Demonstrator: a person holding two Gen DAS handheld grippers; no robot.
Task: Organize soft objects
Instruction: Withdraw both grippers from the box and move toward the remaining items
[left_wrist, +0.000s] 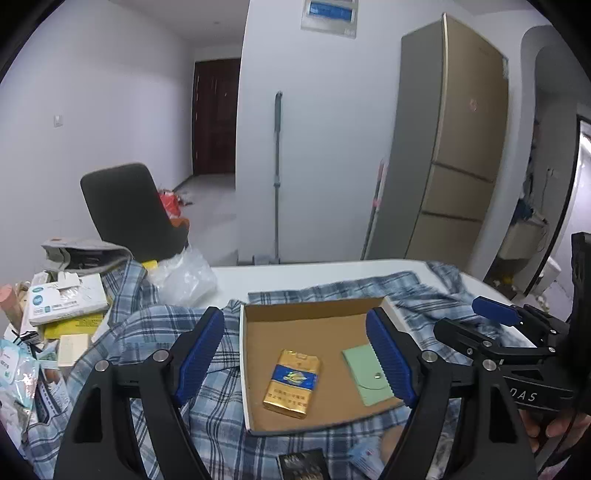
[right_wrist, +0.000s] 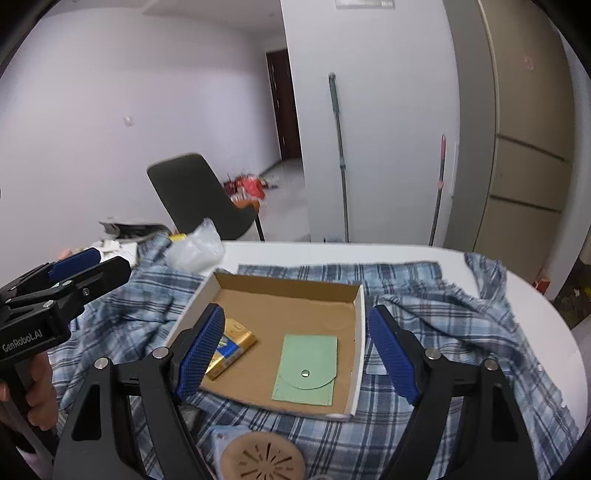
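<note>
A blue plaid shirt (left_wrist: 166, 332) (right_wrist: 443, 332) lies spread and rumpled over the white table. On it sits a shallow cardboard box (left_wrist: 314, 310) (right_wrist: 288, 284) holding a gold cigarette pack (left_wrist: 291, 384) (right_wrist: 236, 343) and a green snap pouch (left_wrist: 364, 373) (right_wrist: 306, 369). My left gripper (left_wrist: 295, 354) hovers open above the box with nothing between its blue pads. My right gripper (right_wrist: 297, 354) is open too, raised over the box's near side and empty. Each gripper shows in the other's view, the right (left_wrist: 458, 315) and the left (right_wrist: 110, 258), held by a hand.
A heap of packets and small boxes (left_wrist: 62, 302) and a clear plastic bag (left_wrist: 184, 277) crowd the table's left. A tan perforated disc (right_wrist: 262, 458) and a dark pack (left_wrist: 303, 465) lie on the shirt near me. A dark chair (left_wrist: 129, 210) stands behind; the table's rounded edge (right_wrist: 546, 314) curves right.
</note>
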